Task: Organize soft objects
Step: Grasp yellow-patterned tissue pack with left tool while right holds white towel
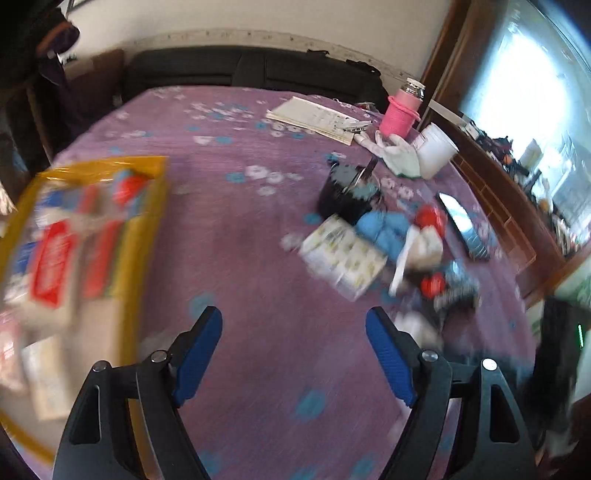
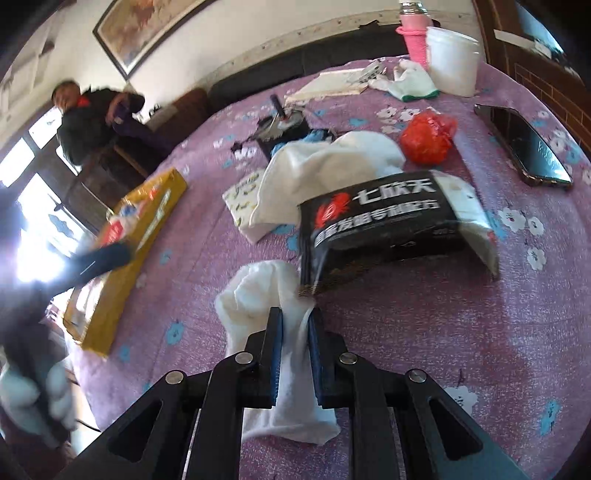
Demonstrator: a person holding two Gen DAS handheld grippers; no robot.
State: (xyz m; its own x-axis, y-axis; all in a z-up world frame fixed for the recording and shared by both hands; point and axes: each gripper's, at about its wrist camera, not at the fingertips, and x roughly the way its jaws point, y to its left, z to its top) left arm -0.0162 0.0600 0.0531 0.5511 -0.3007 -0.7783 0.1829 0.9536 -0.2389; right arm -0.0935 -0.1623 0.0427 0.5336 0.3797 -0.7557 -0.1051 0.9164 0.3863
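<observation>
Right wrist view looks across a counter (image 2: 480,332) covered in a purple cloth printed with white and blue flowers, set in a room with pale walls, a framed picture (image 2: 147,26) high on the left and a seated person (image 2: 92,122) in dark clothes near a bright window. The right hand-held gripper (image 2: 295,321) is clenched on a white towel (image 2: 258,295); its blue-padded fingers pinch a fold of the soft, fluffy cloth, which trails under the jaws toward the camera and bunches up to the left, its long axis running roughly away from the lens. Just beyond lies a glossy black packet (image 2: 376,221) with white lettering, tilted, touching a second, larger white cloth (image 2: 325,166). A crumpled red plastic bag (image 2: 424,140) sits near it, a dark phone (image 2: 524,147) flat at the right, a white tub (image 2: 450,62) and a pink bottle (image 2: 413,44) at the far edge. A yellow packet (image 2: 129,258) lies lengthwise at the left.

Left wrist view, much blurred, shows the left hand-held gripper (image 1: 293,325) released, jaws spread wide above bare cloth, the yellow packet (image 1: 85,258) to its left.
</observation>
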